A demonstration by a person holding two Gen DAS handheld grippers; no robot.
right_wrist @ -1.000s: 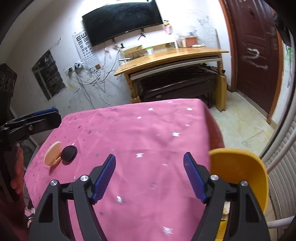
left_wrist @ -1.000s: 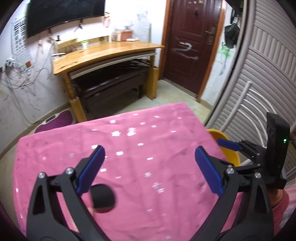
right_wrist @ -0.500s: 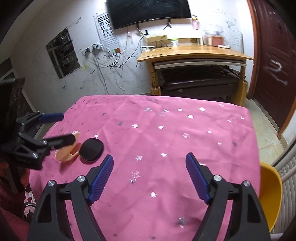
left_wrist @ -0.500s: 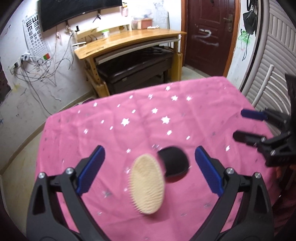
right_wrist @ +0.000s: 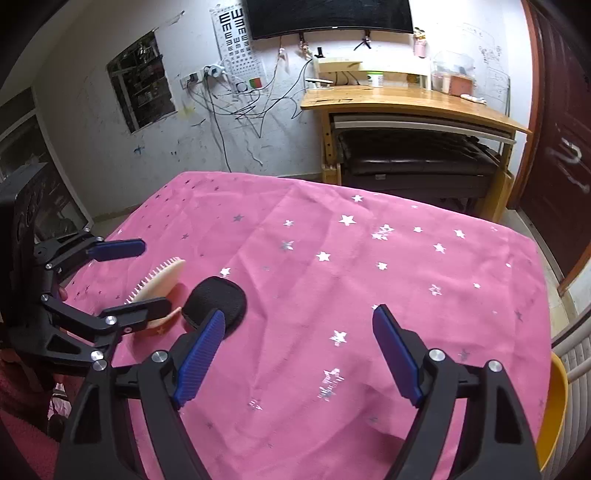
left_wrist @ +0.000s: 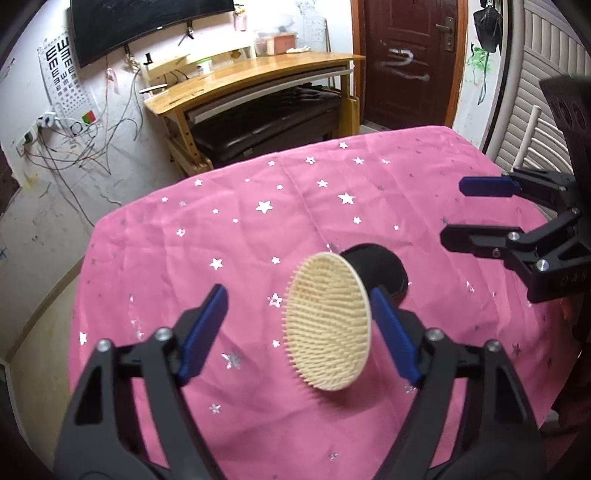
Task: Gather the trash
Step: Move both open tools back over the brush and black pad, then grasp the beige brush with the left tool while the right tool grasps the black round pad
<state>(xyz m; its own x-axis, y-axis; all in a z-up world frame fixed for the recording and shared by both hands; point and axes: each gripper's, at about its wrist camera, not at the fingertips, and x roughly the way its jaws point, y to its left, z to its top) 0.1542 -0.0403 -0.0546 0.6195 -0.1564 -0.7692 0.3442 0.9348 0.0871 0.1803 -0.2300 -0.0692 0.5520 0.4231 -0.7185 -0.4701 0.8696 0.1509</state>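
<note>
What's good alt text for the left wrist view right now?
The left gripper, jaws closing, straddles a cream bristled oval brush standing on edge on a pink star-print tablecloth, with a black round pad just behind. The open right gripper reaches in from the right.

black pad (left_wrist: 384, 266): near part hidden behind the bristled oval brush (left_wrist: 327, 325) and the left gripper's (left_wrist: 301, 334) right finger
brush underside: hidden in the left wrist view; the right wrist view shows the brush tilted, its lower edge behind the left gripper's finger (right_wrist: 138, 308)
yellow chair (right_wrist: 554, 410): cut off at the picture's right edge, beyond the right gripper (right_wrist: 301, 354)
eye chart (right_wrist: 236, 35): lower rows too small to read
</note>
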